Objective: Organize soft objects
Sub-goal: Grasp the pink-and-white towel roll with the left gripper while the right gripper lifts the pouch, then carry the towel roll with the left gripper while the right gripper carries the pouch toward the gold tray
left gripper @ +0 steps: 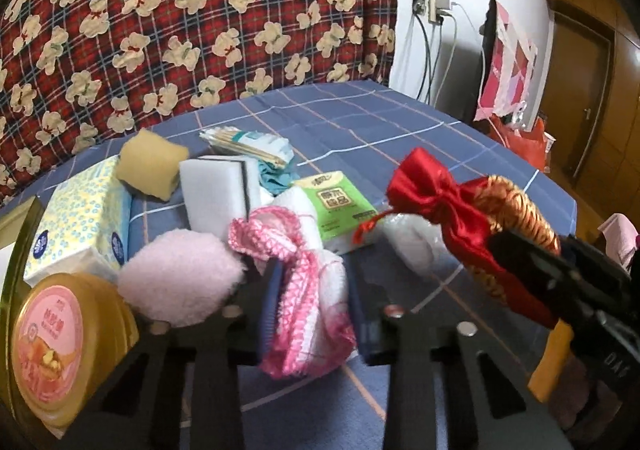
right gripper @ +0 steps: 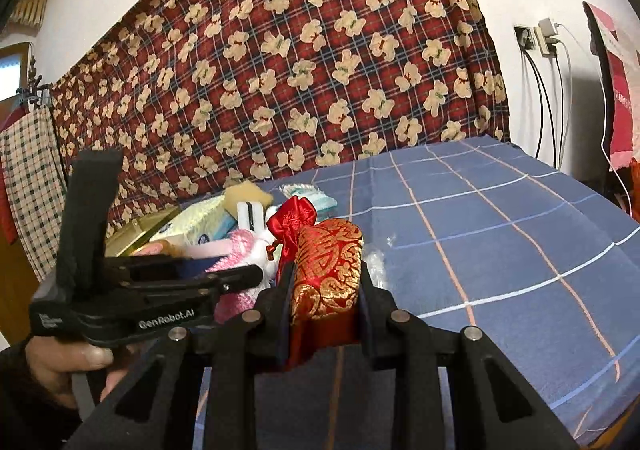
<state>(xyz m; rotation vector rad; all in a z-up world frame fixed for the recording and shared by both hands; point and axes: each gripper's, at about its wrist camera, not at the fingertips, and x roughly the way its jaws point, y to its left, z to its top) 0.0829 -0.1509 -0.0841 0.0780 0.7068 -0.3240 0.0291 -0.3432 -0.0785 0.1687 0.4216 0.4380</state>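
Pink-edged cloth (left gripper: 308, 302) against pink puff (left gripper: 180, 276)

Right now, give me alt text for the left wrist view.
The left claw is shut on a pink-and-white crocheted cloth above a blue checked sheet. At right, the right claw holds a red-and-gold satin pouch; behind lie tissue packs, sponges and a pink puff.
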